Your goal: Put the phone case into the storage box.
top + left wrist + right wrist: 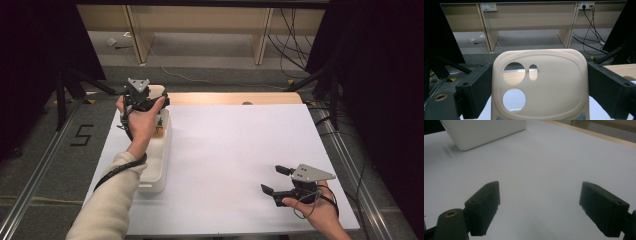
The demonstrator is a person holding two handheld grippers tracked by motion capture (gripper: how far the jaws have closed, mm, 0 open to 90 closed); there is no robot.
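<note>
At about ten o'clock on the white tabletop [230, 165], the left gripper [145, 100] is held up by the left hand [140, 120] over the far end of a long white plastic tray [157, 165]. Its jaws are spread moderately and close on the two side edges of a beige plastic phone case [541, 85], which stands upright between them. The case has rounded corners, two large round holes and a small oblong one in its upper left part, and bluish marks at its lower edge. Something small and yellowish sits in the tray [486, 132] just under the hand; what it is cannot be told.

At about four o'clock, well apart from the tray, the right gripper [277, 180] is in the right hand [315, 210], just above the bare white surface. Its jaws stand wide apart with nothing between them, pointing toward nine o'clock.
</note>
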